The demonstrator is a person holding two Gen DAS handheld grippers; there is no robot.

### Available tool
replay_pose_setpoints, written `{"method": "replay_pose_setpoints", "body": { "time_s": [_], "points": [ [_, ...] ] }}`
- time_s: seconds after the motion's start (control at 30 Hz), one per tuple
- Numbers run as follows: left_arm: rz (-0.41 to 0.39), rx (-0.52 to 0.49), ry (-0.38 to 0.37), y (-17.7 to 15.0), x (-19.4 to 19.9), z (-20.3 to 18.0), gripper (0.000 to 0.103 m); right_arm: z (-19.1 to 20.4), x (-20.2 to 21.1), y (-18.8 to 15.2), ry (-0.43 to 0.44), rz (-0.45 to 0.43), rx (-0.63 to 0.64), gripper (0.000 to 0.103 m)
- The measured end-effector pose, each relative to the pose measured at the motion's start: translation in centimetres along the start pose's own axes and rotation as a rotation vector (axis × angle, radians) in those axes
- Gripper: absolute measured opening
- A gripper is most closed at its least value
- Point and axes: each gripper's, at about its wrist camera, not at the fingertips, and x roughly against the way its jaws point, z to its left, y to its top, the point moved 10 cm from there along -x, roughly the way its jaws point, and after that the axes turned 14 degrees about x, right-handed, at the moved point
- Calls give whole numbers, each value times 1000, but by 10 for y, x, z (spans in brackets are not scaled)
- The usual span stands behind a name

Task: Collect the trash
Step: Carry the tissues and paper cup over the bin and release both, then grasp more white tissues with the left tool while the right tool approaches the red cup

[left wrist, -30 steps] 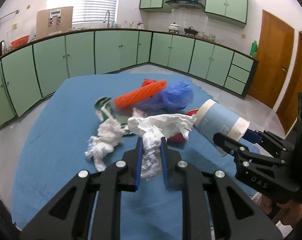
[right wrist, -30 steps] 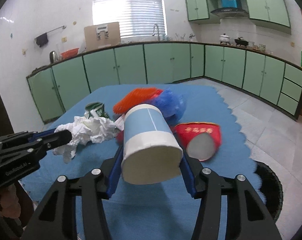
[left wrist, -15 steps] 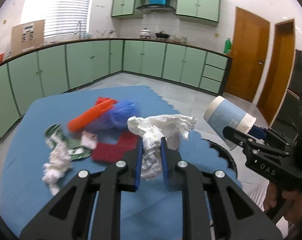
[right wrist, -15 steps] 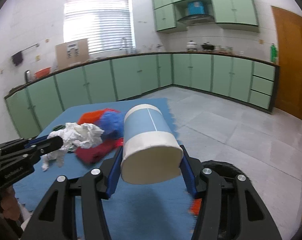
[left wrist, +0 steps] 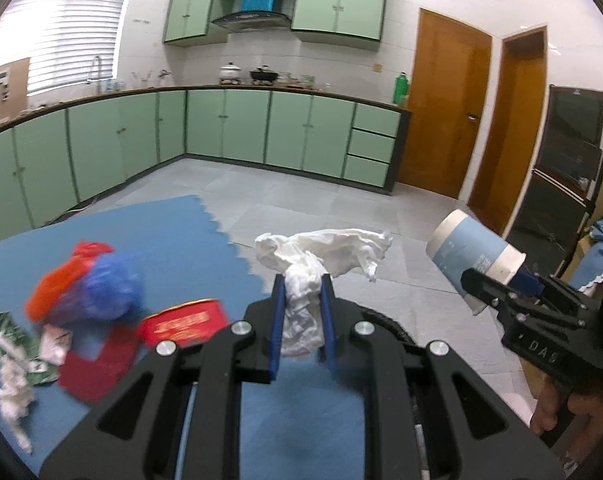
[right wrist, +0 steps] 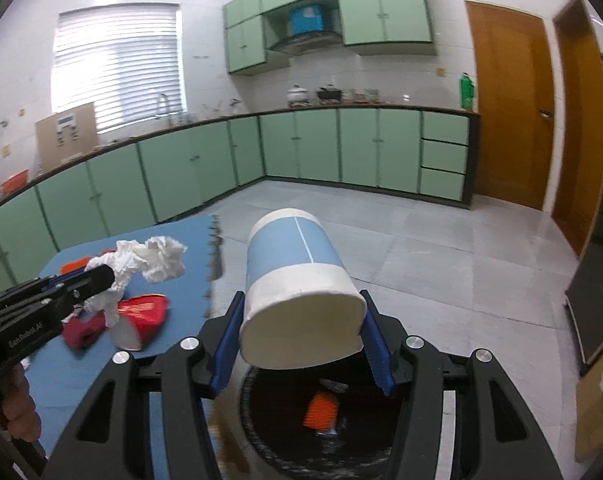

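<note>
My left gripper [left wrist: 302, 292] is shut on a crumpled white tissue [left wrist: 325, 246] and holds it in the air over the right edge of the blue mat [left wrist: 189, 232]. My right gripper [right wrist: 301, 320] is shut on a blue and white paper cup [right wrist: 297, 276], lying sideways between the fingers, above a black trash bin [right wrist: 285, 440]. The bin holds an orange piece [right wrist: 321, 410]. The cup also shows in the left wrist view [left wrist: 471, 250], and the tissue in the right wrist view [right wrist: 149, 260].
On the mat lie a red paper bowl [left wrist: 185, 322], a blue bag [left wrist: 105, 288], an orange mesh piece [left wrist: 57, 284], a red flat piece [left wrist: 97, 364], a green wrapper [left wrist: 1, 328] and another white tissue [left wrist: 13, 392]. Green cabinets line the far walls. Grey tiled floor lies to the right.
Both grippers have swung right, away from the trash pile, with the tissue and the cup still held. The trash bin has come into view under the right gripper.
</note>
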Motion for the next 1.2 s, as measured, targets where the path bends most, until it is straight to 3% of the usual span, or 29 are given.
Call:
{"method": "replay_pose_setpoints", "body": {
  "time_s": [0.23,0.43,0.5,0.57,0.63,0.77,0.83,0.93,1.2],
  "points": [
    [57,-27,-30,-15,-54,-36,16,-36,-23,-28,-37,60,-27,55],
    [115,-27,-37,-24,-92,-45,16,-57,-49,-60,-46,119,-57,58],
    [136,-18,-41,-24,-103,-45,21,-62,-57,-64,-43,130,-60,67],
    [146,-5,-44,-22,-108,-43,40,-63,-66,-70,-41,148,-52,72],
    [141,-2,-47,-21,-111,-44,48,-65,-72,-76,-53,166,-42,77],
    [115,1,-36,-12,-108,-39,53,-72,-78,-83,-84,183,-64,85],
    [98,6,-23,-6,-101,-33,56,-75,-74,-83,-114,174,-72,98],
    [50,4,18,5,-83,-13,62,-75,-66,-77,-146,151,-74,97],
    [-28,46,139,28,-21,51,72,-34,-45,-44,-67,73,-67,97]
  ]
}}
